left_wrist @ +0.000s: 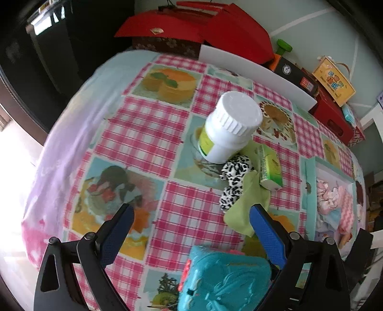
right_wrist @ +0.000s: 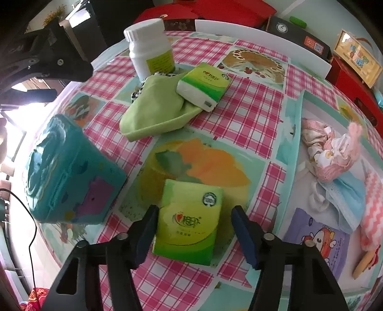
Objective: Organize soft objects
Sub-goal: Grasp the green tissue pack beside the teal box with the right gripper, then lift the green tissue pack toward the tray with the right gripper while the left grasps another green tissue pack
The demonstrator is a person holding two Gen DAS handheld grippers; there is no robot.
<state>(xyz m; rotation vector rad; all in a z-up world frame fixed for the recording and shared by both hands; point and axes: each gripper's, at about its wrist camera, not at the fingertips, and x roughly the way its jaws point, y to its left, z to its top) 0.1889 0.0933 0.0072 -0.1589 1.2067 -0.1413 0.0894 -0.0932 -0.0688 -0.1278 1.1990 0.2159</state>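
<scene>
A round table wears a tablecloth point(left_wrist: 153, 134) of pink-and-white checks broken by pastel squares picturing cakes and fruit. Behind it rises a pale green wall point(left_wrist: 308, 14) crossed by thin white lines. Red boxes point(left_wrist: 191, 24) are stacked against the wall at the table's far edge, beside a black box point(left_wrist: 294, 71) and a yellow carton point(left_wrist: 334, 82). Strong daylight floods in from the left, washing out the cloth's edge. The far left corner is dark.
</scene>
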